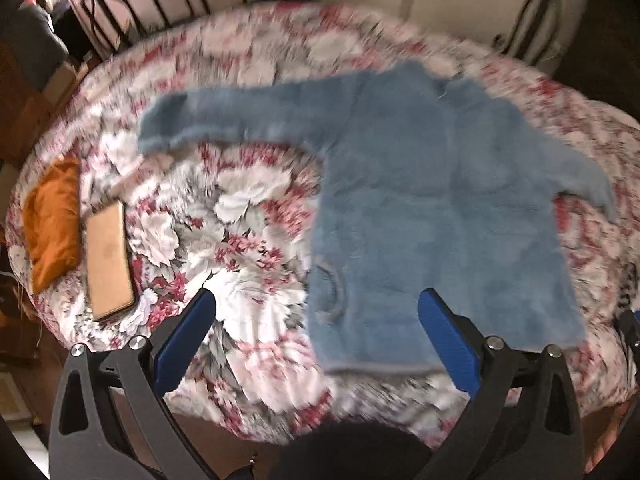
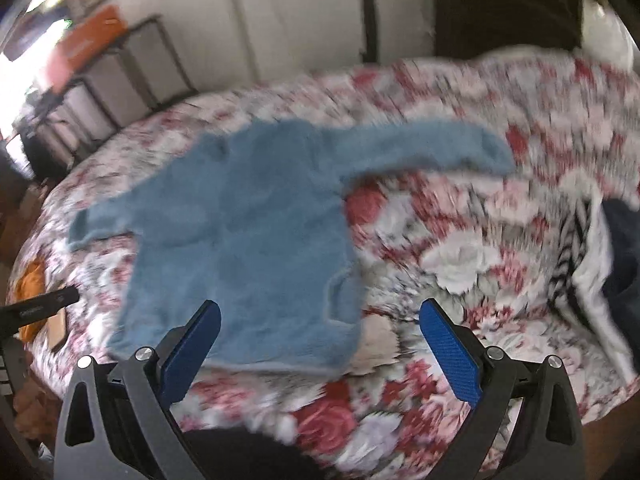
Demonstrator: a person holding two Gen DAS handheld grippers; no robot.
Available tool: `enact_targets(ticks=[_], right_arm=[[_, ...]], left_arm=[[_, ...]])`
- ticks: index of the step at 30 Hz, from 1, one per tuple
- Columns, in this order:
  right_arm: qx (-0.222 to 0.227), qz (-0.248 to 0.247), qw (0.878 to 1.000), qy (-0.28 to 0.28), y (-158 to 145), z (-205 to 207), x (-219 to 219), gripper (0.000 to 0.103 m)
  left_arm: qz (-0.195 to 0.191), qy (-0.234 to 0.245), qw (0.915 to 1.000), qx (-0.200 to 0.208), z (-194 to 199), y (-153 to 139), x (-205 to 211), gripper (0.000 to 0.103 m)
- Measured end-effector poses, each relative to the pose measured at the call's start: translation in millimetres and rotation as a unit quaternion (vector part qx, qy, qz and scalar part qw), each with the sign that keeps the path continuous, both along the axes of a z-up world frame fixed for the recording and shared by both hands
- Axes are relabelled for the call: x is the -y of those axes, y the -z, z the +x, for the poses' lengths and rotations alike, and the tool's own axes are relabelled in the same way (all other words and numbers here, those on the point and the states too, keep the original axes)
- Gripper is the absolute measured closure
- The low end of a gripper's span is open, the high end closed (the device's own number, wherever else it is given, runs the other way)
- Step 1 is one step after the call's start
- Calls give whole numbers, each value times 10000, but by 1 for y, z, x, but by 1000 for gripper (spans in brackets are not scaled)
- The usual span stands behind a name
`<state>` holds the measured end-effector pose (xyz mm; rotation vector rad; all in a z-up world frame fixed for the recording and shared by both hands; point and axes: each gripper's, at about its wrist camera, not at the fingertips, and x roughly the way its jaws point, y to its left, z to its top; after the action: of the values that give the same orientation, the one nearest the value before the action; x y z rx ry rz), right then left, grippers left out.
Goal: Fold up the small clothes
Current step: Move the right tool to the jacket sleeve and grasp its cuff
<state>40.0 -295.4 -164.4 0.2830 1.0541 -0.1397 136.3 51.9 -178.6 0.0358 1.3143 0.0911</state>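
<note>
Your left gripper [image 1: 316, 344]: jaws wide apart, empty, above bed [image 1: 248, 208]. Your right gripper [image 2: 320, 348]: likewise spread wide, nothing held. Blue fuzzy sweater [image 1: 432, 200] lay flat on floral bedspread, centre-right of left view, sleeves outspread, hem toward lower edge of frame. Phone [image 1: 109, 258] and orange cloth [image 1: 54, 222] lay at left edge of left view. Both views motion-blurred.

No text, label or number is legible in either view.
</note>
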Motion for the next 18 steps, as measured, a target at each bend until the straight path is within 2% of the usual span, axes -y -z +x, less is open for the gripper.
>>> enact_targets(ticks=[3, 8, 11, 12, 13, 16, 18], right_arm=[[-339, 502, 9978, 264, 35, 12, 28, 4], [-660, 1071, 9914, 350, 74, 20, 39, 5], [-778, 1444, 9862, 209, 93, 22, 34, 26], [-809, 1566, 9843, 136, 97, 22, 29, 43], [-845, 1626, 9830, 63, 100, 21, 25, 65], [-844, 1435, 9860, -72, 95, 14, 17, 80], [-990, 1233, 9873, -142, 97, 8, 16, 80]], left_arm=[[-201, -43, 9978, -627, 21, 44, -15, 5], [-400, 101, 9921, -1187, 23, 89, -18, 5], [-1134, 158, 9811, -1557, 26, 108, -22, 5], [-1254, 171, 9782, -1647, 27, 113, -24, 5], [-1230, 202, 9756, -1805, 28, 122, -24, 5], [-757, 570, 9758, -1971, 23, 131, -18, 4], [-493, 776, 9771, -1920, 19, 127, -13, 4]])
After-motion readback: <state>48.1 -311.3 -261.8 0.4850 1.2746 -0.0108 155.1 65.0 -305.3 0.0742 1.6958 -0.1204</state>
